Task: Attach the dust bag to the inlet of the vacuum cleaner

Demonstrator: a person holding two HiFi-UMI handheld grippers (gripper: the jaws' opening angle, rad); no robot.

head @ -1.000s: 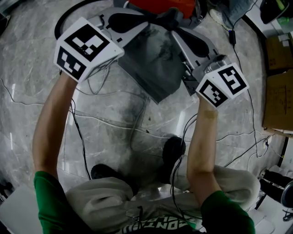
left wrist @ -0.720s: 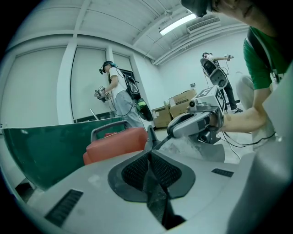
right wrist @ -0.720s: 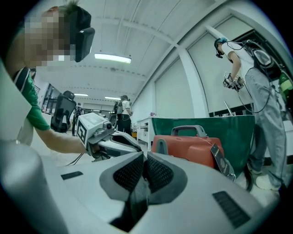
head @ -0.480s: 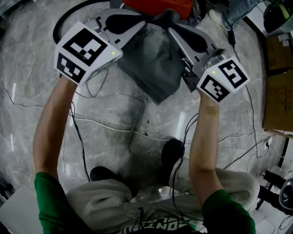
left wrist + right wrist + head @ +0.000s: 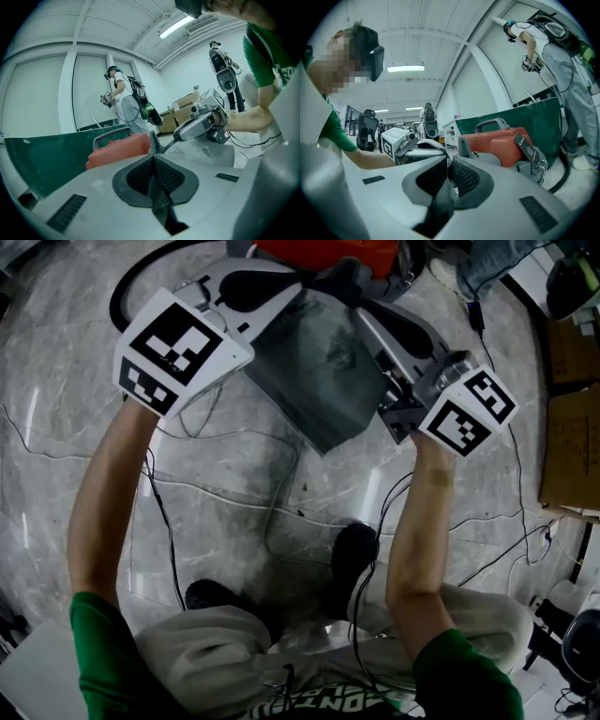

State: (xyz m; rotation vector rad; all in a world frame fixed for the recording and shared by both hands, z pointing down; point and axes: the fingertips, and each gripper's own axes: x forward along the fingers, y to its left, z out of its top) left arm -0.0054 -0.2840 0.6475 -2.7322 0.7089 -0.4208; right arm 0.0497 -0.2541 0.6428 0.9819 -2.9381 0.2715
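Two claws, one dust bag

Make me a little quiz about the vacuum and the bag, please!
1. True or false: the vacuum cleaner is blue.
2. What do the left tool and right tool pinch? A) a cable B) the dust bag C) a box
3. Fill in: the person's sleeves are ____.
Key: 1 false, it is red; 2 B; 3 green.
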